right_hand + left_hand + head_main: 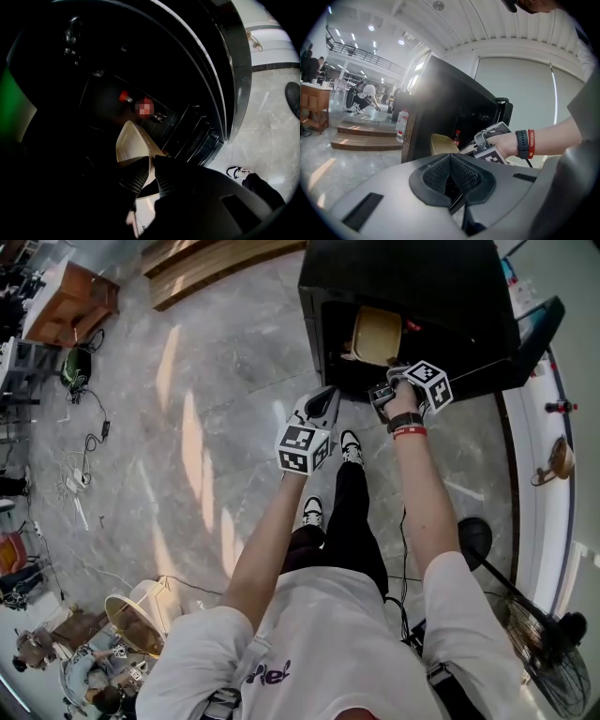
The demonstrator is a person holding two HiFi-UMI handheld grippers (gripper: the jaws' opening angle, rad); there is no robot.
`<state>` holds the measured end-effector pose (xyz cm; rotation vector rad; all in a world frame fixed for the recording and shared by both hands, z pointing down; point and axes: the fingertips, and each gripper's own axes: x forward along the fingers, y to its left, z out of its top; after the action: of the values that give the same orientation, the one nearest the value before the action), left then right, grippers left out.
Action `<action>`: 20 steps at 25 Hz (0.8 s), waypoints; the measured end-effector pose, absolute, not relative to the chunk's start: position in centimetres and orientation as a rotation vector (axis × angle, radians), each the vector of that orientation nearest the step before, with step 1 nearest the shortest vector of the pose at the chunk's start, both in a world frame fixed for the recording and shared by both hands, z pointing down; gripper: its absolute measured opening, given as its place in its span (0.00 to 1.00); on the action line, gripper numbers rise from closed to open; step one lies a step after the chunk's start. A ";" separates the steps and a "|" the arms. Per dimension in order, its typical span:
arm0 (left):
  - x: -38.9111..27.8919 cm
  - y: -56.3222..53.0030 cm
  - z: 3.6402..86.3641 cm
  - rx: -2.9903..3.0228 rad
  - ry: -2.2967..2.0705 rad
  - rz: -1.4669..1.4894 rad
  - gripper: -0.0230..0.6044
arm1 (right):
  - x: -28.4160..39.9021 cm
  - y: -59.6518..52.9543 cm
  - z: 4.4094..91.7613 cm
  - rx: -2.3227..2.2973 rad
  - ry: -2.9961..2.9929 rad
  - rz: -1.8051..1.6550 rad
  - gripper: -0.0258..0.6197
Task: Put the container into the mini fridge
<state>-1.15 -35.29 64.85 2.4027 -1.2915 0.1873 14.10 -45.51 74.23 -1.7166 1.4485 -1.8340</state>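
The cream container point(375, 334) sits in the mouth of the black mini fridge point(403, 277), whose door point(534, 334) stands swung open to the right. My right gripper point(392, 382) is shut on the container's near rim. In the right gripper view the container point(133, 140) reaches into the dark fridge from between the pads of that gripper point(151, 176). My left gripper point(321, 411) hangs in front of the fridge's left edge, shut and holding nothing. The left gripper view has its pads point(451, 172) meeting, with the container point(443, 143) and the right gripper point(490, 140) beyond.
A red-capped bottle point(124, 97) lies deeper in the fridge. The door's shelves point(197, 136) are to the right of the opening. A standing fan point(553, 662) and a white ledge point(544, 456) are on the right. Cables point(84, 474) lie on the marble floor at left.
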 end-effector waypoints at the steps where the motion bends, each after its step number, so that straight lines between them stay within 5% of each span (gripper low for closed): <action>1: -1.2 -35.3 65.0 2.405 -1.291 0.187 0.07 | 14.1 -45.8 74.3 -1.716 1.448 -1.831 0.11; 20: -1.7 -35.5 70.8 2.406 -1.232 0.290 0.07 | 13.5 -53.4 77.7 -1.682 1.450 -1.776 0.12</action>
<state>-1.65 -35.48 70.82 2.4059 -1.2321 0.2895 13.55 -53.36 77.75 -1.6816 1.4505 -1.7763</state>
